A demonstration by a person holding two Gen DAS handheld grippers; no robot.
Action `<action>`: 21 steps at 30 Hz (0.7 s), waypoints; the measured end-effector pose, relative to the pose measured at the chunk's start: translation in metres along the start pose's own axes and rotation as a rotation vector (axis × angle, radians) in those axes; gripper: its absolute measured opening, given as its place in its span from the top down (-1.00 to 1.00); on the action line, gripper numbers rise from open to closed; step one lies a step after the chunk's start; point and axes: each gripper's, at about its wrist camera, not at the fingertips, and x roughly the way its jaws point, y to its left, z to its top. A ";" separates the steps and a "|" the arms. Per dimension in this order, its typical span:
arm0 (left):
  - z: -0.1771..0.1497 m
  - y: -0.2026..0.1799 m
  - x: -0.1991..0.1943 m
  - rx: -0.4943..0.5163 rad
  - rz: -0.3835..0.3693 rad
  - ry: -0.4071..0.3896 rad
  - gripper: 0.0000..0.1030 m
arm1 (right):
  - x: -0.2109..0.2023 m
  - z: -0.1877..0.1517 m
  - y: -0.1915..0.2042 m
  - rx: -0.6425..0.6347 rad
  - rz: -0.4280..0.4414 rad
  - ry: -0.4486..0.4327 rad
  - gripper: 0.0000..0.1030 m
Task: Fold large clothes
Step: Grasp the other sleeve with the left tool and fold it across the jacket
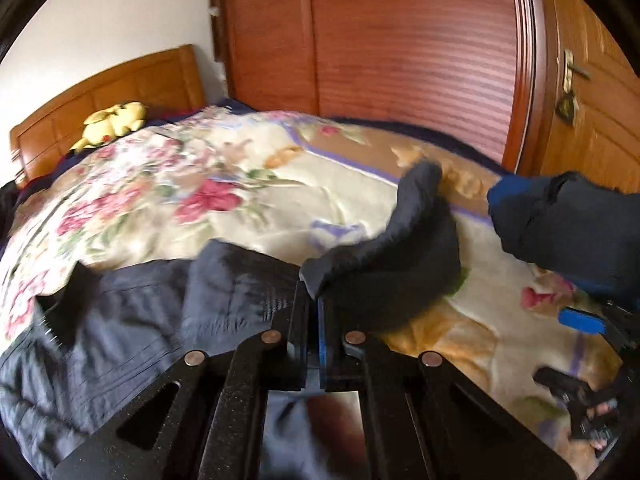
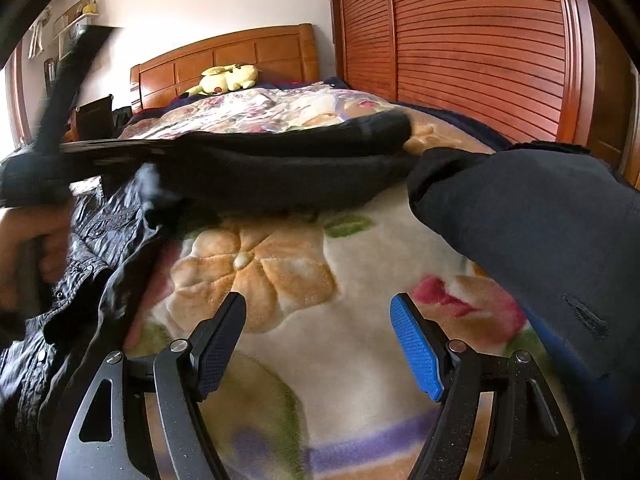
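Observation:
A dark navy shirt point(image 1: 132, 312) lies crumpled on the floral blanket point(image 1: 248, 184) of the bed. My left gripper point(image 1: 314, 304) is shut on one dark sleeve point(image 1: 404, 248) and holds it raised off the blanket. In the right wrist view the shirt body point(image 2: 60, 300) with snap buttons lies at the left, and the raised sleeve point(image 2: 280, 168) stretches across the middle. Another dark sleeve with a blue lining point(image 2: 540, 248) lies at the right. My right gripper point(image 2: 318, 340) is open and empty above the blanket point(image 2: 280, 272), between the shirt body and that sleeve.
A yellow plush toy point(image 2: 228, 78) lies by the wooden headboard point(image 2: 240, 56). A slatted wooden wardrobe point(image 2: 472, 40) stands along the bed's far side. A wooden door with a handle point(image 1: 572, 76) is at the right. A wall shelf point(image 2: 76, 28) hangs at the far left.

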 end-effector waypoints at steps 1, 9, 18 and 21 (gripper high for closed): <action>-0.004 0.005 -0.010 -0.006 0.008 -0.005 0.93 | 0.000 0.000 0.002 -0.005 -0.007 -0.003 -0.48; -0.047 0.032 -0.053 -0.051 0.048 -0.005 0.92 | -0.002 0.007 0.007 0.015 0.011 -0.046 -0.48; -0.102 0.041 -0.110 -0.105 0.061 -0.032 0.89 | 0.018 0.018 0.029 0.017 0.081 -0.054 -0.48; -0.124 0.051 -0.131 -0.144 0.069 -0.040 0.89 | 0.029 0.021 0.035 0.014 0.093 -0.045 -0.48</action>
